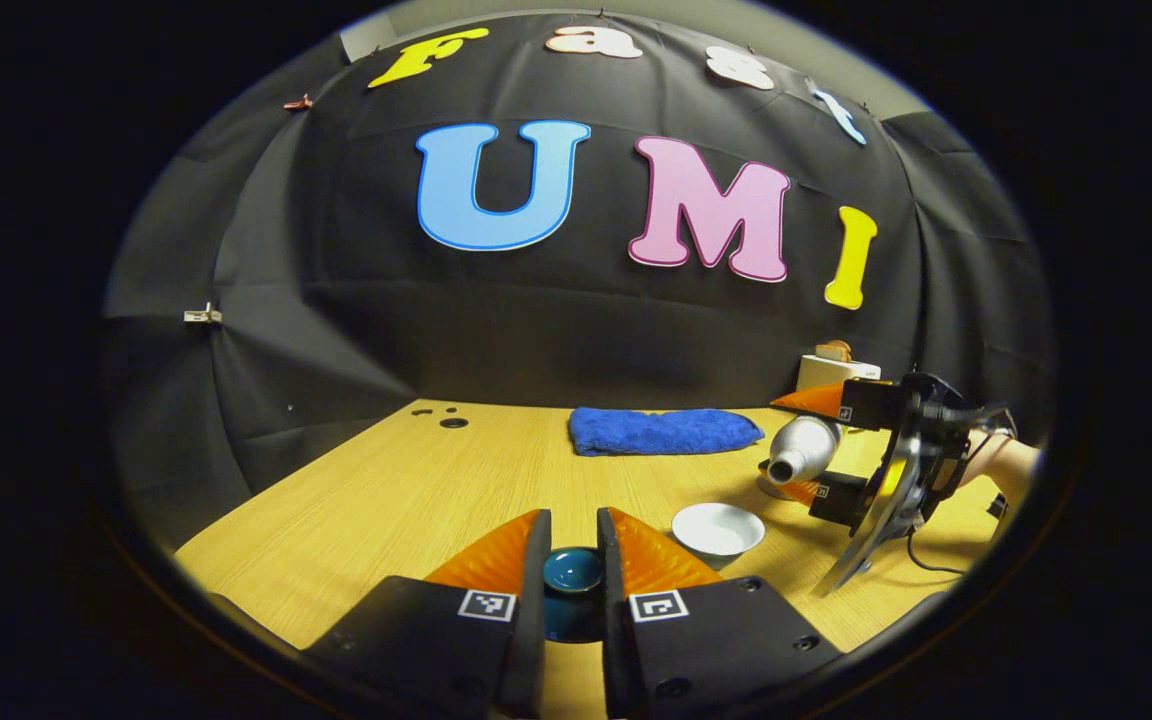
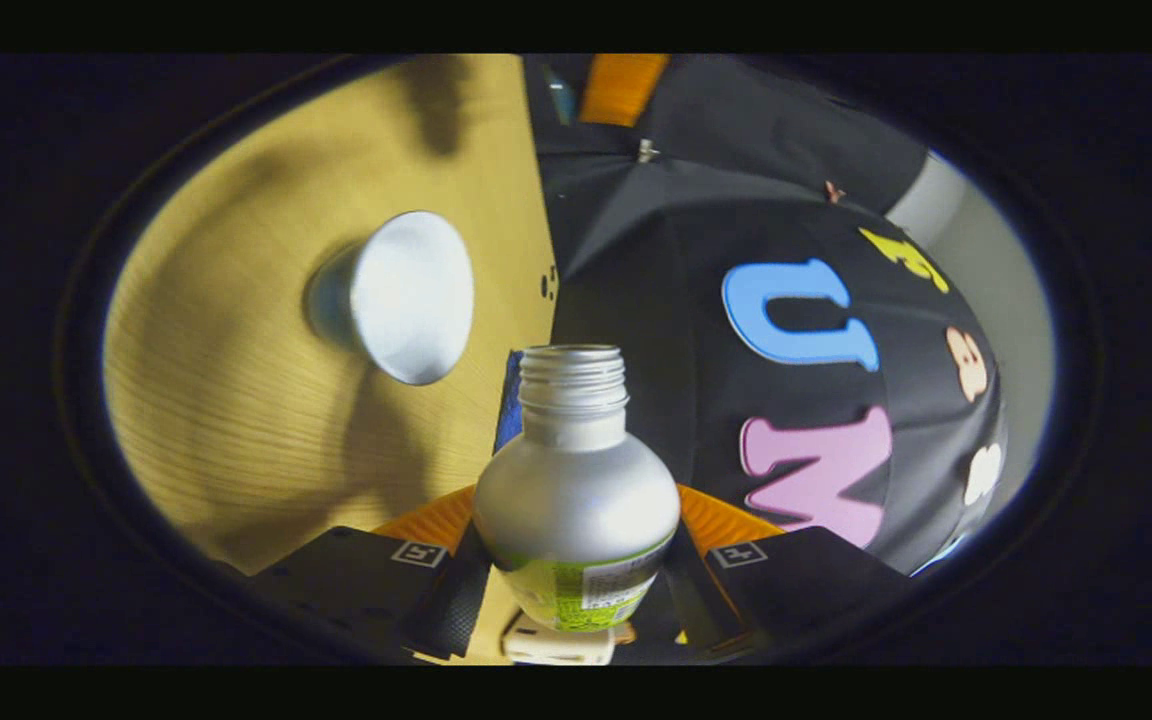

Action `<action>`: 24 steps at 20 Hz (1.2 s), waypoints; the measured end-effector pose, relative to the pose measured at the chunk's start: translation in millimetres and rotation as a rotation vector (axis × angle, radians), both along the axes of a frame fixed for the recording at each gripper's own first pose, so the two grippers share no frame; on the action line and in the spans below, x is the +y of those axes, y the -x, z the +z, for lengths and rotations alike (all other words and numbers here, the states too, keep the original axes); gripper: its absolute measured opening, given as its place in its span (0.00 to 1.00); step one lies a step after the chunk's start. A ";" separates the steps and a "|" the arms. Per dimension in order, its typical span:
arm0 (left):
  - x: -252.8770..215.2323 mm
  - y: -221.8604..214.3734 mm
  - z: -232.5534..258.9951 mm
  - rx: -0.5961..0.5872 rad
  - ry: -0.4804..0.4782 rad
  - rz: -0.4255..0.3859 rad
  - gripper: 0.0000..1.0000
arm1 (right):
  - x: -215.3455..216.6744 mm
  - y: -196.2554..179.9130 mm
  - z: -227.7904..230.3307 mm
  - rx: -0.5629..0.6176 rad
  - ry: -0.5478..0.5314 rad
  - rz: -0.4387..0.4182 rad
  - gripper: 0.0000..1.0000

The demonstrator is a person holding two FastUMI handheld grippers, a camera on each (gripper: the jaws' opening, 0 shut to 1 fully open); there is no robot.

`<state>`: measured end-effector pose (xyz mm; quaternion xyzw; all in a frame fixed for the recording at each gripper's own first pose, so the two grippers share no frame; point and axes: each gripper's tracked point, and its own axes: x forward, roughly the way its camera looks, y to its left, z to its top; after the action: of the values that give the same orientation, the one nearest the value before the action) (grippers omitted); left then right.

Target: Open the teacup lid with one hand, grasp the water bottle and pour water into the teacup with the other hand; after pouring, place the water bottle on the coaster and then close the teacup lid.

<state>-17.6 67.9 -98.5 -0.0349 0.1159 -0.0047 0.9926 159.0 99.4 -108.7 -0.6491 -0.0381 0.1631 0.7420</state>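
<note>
A: Left tongs [image 1: 573,545]?
B: Narrow, clamped on the dark blue teacup lid [image 1: 572,572], held up over the desk [image 1: 406,490].

A: Right tongs [image 2: 576,555]?
B: Closed on the silver water bottle [image 2: 576,500], one finger pressing each side of the body. Seen too from the left gripper view, right tongs [image 1: 826,445] gripping the bottle [image 1: 801,450].

A: Bottle's attitude?
B: Tipped over, uncapped mouth aimed toward the teacup [image 2: 401,295]. No stream made out.

A: Teacup?
B: Open, white inside, standing on the desk [image 2: 236,420]; in the left gripper view, teacup [image 1: 717,528] just below the bottle mouth.

A: Anything else?
B: Blue towel [image 1: 661,431] folded at the desk's far edge; a small white box [image 1: 836,368] behind the right tongs.
</note>
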 end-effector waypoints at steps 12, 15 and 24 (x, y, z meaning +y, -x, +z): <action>-37.0 1.8 5.3 -0.008 -0.016 -0.055 0.28 | -30.9 6.3 72.9 0.291 -0.975 -0.123 0.80; -41.8 2.0 3.9 -0.004 -0.019 -0.061 0.28 | -36.8 7.4 86.8 0.286 -1.077 -0.149 0.80; -31.3 3.0 2.3 -0.010 -0.013 -0.028 0.28 | -58.5 -26.4 50.9 0.384 -1.246 -0.230 0.80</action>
<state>-20.6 36.6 -96.2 -0.0269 0.1117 -0.0181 0.9932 185.4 40.8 -57.9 -0.0575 0.0773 0.1430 0.9850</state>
